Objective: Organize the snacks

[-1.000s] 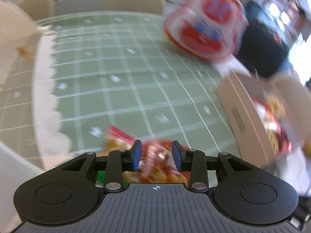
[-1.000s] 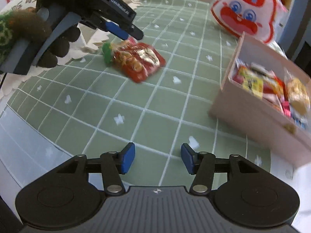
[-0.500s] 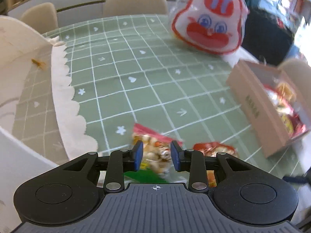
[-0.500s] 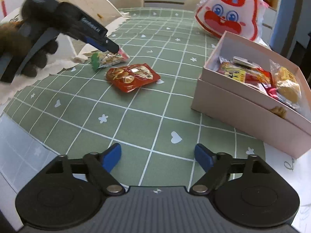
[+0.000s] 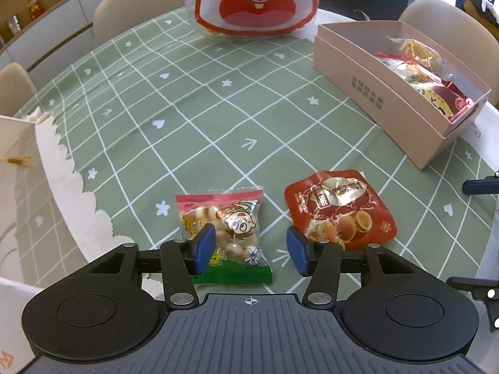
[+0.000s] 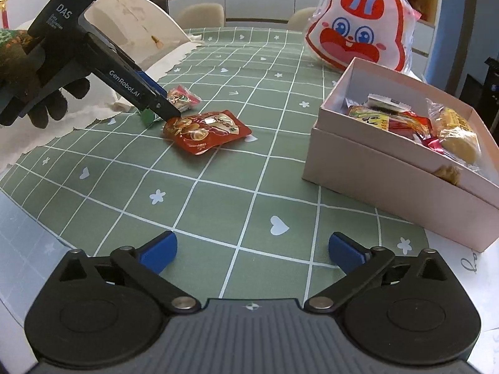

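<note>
A small clear snack packet with a cartoon face [image 5: 229, 229] lies flat on the green checked tablecloth [image 5: 218, 118]. My left gripper [image 5: 251, 247] is open, its jaws either side of the packet's near end, holding nothing. A red snack pouch [image 5: 340, 210] lies just right of it. In the right wrist view the left gripper [image 6: 162, 106] hovers over the packet [image 6: 181, 96], beside the red pouch [image 6: 207, 131]. My right gripper [image 6: 252, 251] is wide open and empty over the table's near edge. A pink box [image 6: 402, 168] at right holds several snacks.
A big rabbit-face bag [image 5: 254, 0] stands at the far side of the table, also in the right wrist view [image 6: 355, 28]. White scalloped paper [image 5: 67, 193] lies at the left. Beige chairs [image 5: 137, 3] surround the table. The pink box [image 5: 389, 93] is at right.
The left gripper set the cartoon packet down beside the red pouch and opened its jaws. The right gripper opened wide and drew back slightly.
</note>
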Demonstrator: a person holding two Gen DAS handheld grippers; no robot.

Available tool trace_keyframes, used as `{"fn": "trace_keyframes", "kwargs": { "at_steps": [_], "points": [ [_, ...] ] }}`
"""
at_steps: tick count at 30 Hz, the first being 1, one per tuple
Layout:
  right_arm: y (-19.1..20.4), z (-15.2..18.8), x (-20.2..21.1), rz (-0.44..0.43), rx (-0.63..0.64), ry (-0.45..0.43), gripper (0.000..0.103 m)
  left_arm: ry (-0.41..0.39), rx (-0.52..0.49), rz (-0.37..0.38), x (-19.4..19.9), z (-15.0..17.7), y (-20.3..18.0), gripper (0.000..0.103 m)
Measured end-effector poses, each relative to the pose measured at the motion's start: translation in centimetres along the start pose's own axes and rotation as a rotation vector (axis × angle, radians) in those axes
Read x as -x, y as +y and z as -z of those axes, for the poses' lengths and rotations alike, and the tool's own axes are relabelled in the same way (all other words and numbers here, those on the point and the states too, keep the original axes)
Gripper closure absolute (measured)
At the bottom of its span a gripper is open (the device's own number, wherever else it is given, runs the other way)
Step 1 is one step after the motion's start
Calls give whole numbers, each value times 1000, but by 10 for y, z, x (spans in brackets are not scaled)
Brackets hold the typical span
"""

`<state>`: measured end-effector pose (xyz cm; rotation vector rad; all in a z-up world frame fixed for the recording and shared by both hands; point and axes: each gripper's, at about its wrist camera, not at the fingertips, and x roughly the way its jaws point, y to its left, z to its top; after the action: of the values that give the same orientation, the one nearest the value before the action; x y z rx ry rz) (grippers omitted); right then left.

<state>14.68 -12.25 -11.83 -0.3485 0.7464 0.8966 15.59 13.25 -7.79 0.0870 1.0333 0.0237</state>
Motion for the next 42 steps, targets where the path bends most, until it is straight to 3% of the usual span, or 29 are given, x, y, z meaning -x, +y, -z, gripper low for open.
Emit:
{"fn": "trace_keyframes", "kwargs": {
  "at_steps": [3,5,8,10,15,18,25,29,31,34,39,42],
  "points": [
    [0,0,0,0,-1,3,0,-10,61,34,5,3,2,49],
    [0,-2,0,-3,3,14,0,-57,170,67,16,12,7,49],
    [-3,-14,-5,-45,50,84,0,-128,378,38,40,35,14,50],
    [-3,-28,-4,-60,54,124,15,-151,531,7,56,54,20,52],
    [32,-74,10,-122,77,-40,15,-171,795,-74,85,102,32,52],
    [69,-105,-17,-142,65,-56,15,-116,803,-86,93,118,29,52],
    [109,-151,-117,-13,-217,99,15,-70,794,-132,113,142,29,52],
    [135,-153,-135,65,-124,110,18,-83,780,-121,120,149,34,52],
    [142,-150,-132,68,-74,104,31,-86,767,-114,120,149,36,52],
    [142,-145,-119,13,-32,116,38,-89,751,-98,117,146,37,52],
    [128,-124,-57,-35,23,38,38,-106,748,-7,103,139,37,52],
    [109,-101,-17,-11,61,6,38,-115,723,76,87,129,31,52]
  ]
}}
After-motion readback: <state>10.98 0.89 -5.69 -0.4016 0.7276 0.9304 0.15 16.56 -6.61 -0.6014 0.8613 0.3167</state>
